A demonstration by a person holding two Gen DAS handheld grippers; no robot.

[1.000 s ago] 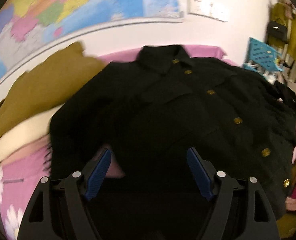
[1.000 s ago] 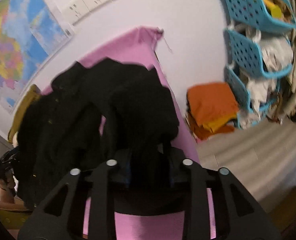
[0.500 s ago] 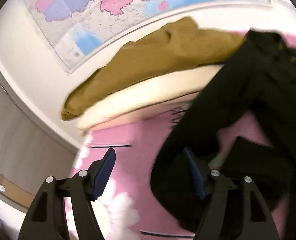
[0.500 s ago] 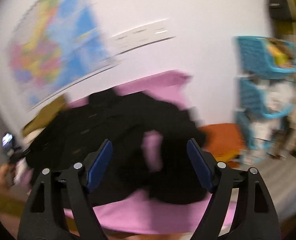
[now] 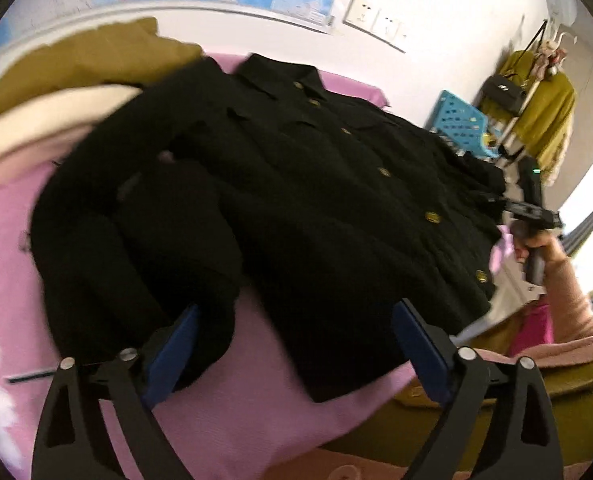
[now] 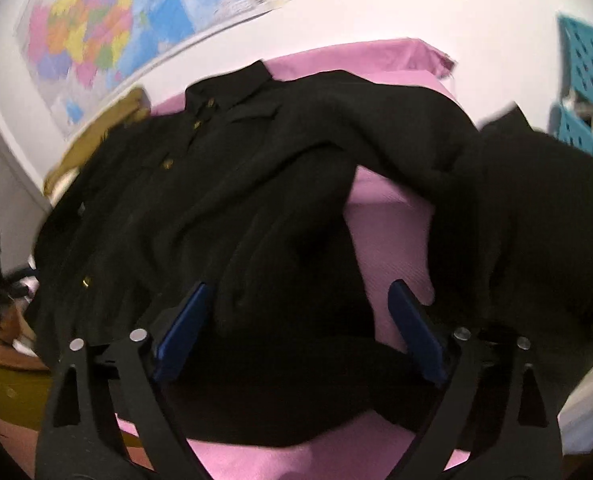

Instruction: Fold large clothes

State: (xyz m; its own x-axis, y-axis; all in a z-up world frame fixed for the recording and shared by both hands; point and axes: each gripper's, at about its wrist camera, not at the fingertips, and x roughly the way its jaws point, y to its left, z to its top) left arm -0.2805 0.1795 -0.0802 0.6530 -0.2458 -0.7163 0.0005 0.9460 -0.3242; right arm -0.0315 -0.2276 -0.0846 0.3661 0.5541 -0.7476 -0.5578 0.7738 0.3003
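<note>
A black button-front jacket (image 5: pixel 304 184) lay spread front-up on the pink sheet (image 5: pixel 256 400), its collar toward the wall map (image 6: pixel 108 28) and its row of gold buttons (image 5: pixel 432 216) running from the collar down to the hem. One sleeve was folded back over the jacket's body on the side nearest the mustard garment (image 5: pixel 80 60), which lay heaped on a cream one (image 5: pixel 36 120) between the jacket and the map.

The left hand-held gripper (image 5: pixel 292 344) hovered over the jacket's hem, its jaws opening and already wide; the blue pad on one side sat at the edge of the folded sleeve's cuff, but neither pad pressed on cloth. The right hand-held gripper (image 6: pixel 300 328) hung over the jacket's other side (its sleeve bunched in a dark mound beside a patch of bare sheet), jaws likewise opening and wide, with black fabric below and between them and nothing pinched.

In the left wrist view the person's right hand (image 5: pixel 536 248), in a pink knit sleeve (image 5: pixel 576 312), gripped that tool's handle just past the jacket's buttoned edge. Blue plastic baskets (image 5: pixel 460 124) stood beyond the jacket, near the wall.
</note>
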